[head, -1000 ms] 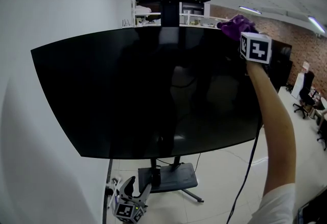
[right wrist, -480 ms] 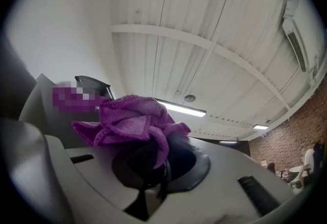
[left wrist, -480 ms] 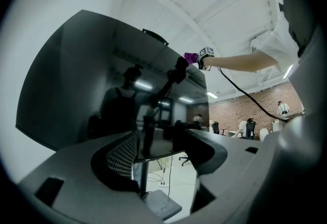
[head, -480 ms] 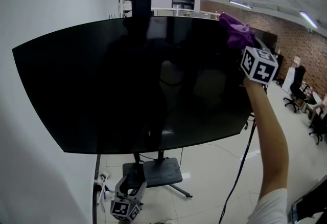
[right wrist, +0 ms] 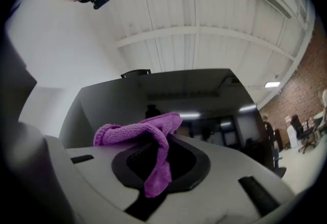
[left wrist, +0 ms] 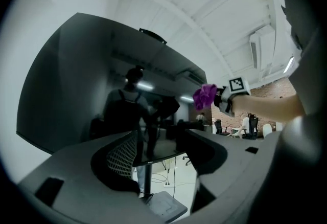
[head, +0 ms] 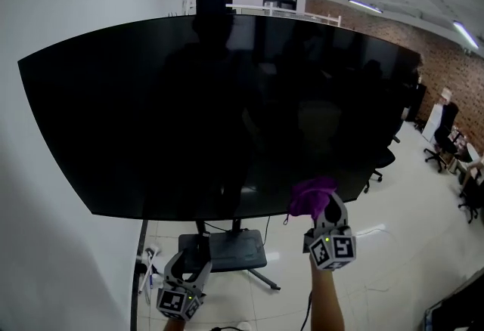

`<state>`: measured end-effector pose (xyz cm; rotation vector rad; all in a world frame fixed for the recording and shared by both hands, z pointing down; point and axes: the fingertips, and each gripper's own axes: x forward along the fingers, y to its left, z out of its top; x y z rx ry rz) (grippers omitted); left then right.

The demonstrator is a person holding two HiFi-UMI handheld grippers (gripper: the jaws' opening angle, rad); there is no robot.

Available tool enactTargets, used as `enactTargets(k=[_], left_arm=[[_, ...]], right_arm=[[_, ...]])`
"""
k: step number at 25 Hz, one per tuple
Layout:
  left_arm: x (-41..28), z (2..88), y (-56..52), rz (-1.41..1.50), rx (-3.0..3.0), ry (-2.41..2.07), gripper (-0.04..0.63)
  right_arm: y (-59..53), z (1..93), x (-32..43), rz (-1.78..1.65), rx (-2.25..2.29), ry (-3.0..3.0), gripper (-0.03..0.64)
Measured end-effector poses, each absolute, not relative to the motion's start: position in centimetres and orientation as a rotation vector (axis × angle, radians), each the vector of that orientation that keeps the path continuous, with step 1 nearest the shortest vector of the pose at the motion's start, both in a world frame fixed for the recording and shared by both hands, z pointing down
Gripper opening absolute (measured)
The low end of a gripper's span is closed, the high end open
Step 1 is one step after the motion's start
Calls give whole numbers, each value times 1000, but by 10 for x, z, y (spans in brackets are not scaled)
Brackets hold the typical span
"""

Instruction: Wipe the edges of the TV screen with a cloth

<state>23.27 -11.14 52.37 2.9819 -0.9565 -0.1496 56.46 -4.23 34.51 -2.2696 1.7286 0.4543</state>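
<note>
Cloth [head: 311, 197] is pinched by right hand-held gripper [head: 321, 210]; left hand-held gripper [head: 189, 267] gapes empty.

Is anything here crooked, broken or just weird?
Nothing stands out. The TV screen looks intact on its stand, the right gripper holds the purple cloth near its lower edge, and the left gripper is open.

There is one TV screen [head: 212, 110], one purple cloth [head: 311, 197], one stand base [head: 236, 250] below the screen, and two grippers — the left gripper [head: 190, 266] and the right gripper [head: 321, 210].
</note>
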Motion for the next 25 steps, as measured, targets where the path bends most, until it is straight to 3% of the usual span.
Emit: enactTargets(k=[4, 8, 13, 25], left_arm=[[214, 528, -113, -142, 2972, -1016, 265], [196, 522, -117, -155, 2958, -1052, 265], [176, 515, -133, -170, 2981, -1075, 261], [162, 510, -153, -143, 3012, -1014, 261]], right_arm=[[-52, 445, 481, 376, -2280, 1975, 51], [-52, 483, 404, 250, -2220, 2148, 48], [-68, 524, 377, 24, -2111, 2184, 46], [-89, 528, 361, -26, -2124, 2127, 46]])
